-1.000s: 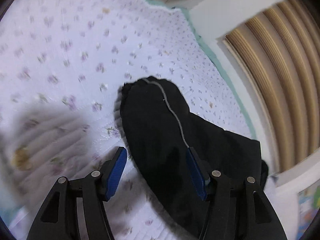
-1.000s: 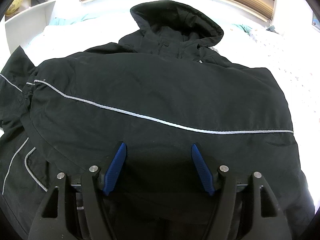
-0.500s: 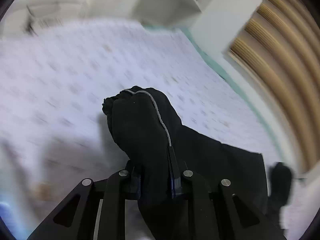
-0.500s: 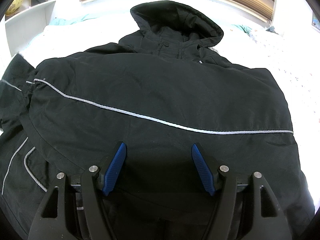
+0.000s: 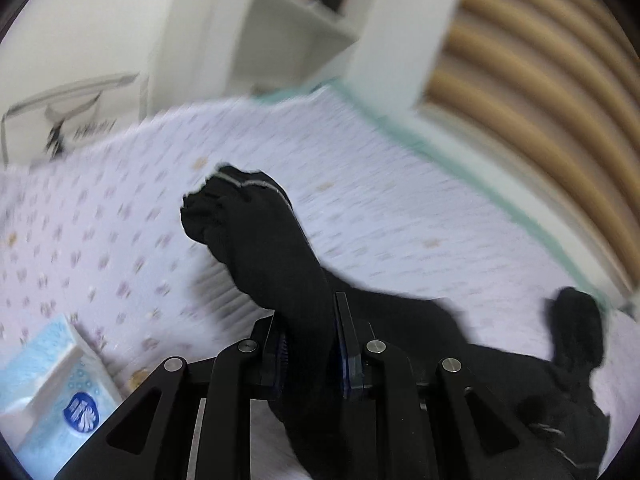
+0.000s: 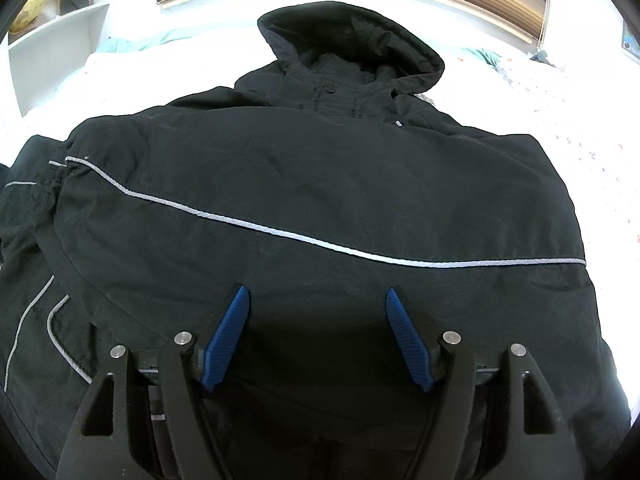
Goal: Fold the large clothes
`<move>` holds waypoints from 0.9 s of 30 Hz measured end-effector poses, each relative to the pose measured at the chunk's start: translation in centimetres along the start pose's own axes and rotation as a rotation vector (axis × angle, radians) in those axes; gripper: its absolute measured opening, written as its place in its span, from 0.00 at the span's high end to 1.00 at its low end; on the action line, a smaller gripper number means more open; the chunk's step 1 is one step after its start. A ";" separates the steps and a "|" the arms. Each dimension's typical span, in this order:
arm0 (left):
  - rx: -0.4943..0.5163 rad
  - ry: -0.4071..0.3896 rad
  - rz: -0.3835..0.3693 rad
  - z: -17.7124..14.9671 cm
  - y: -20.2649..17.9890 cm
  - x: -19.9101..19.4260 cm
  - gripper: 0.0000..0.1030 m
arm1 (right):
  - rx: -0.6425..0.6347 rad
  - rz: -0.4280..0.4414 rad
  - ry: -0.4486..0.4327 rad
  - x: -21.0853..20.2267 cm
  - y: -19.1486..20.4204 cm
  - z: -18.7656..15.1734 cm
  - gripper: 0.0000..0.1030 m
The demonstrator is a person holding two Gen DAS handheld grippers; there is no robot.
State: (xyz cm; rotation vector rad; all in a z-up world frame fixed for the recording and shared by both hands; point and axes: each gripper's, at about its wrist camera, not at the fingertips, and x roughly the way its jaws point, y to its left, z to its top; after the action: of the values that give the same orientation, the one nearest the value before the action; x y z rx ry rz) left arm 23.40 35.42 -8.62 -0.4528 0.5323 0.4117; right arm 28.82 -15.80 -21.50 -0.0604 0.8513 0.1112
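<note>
A black hooded jacket [image 6: 320, 184] with grey reflective piping lies front up on a bed; its hood [image 6: 352, 40] points away from me. One sleeve is folded across the chest. My right gripper [image 6: 318, 332] is open and empty, low over the jacket's lower part. My left gripper [image 5: 310, 344] is shut on the other sleeve [image 5: 260, 240] and holds it lifted off the bed, with the cuff sticking up beyond the jaws.
The bed has a white floral quilt [image 5: 100, 216]. A blue tissue pack [image 5: 52, 392] lies on it at the lower left. White shelves [image 5: 288, 24] and a slatted tan blind [image 5: 540, 92] stand behind the bed.
My left gripper closed on the sleeve and has lifted it off the quilt, swinging the view upward. My right gripper has stayed still and open.
</note>
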 end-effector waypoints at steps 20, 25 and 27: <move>0.555 0.260 -0.649 -15.1 -31.6 -9.8 0.81 | 0.136 0.166 -0.003 -8.8 -3.8 0.7 0.28; 0.609 0.532 -0.605 -22.7 -34.2 -3.9 0.79 | 0.151 0.174 0.027 -9.3 -5.6 0.0 0.28; 0.622 0.584 -0.600 -24.1 -34.2 -2.7 0.77 | 0.157 0.177 0.039 -9.0 -6.2 -0.4 0.28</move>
State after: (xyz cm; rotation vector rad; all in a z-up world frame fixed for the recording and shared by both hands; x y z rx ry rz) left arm 28.41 -5.71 -15.33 -0.1009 1.0057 -0.4809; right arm 23.39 -22.67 -14.92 0.1606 0.9014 0.2096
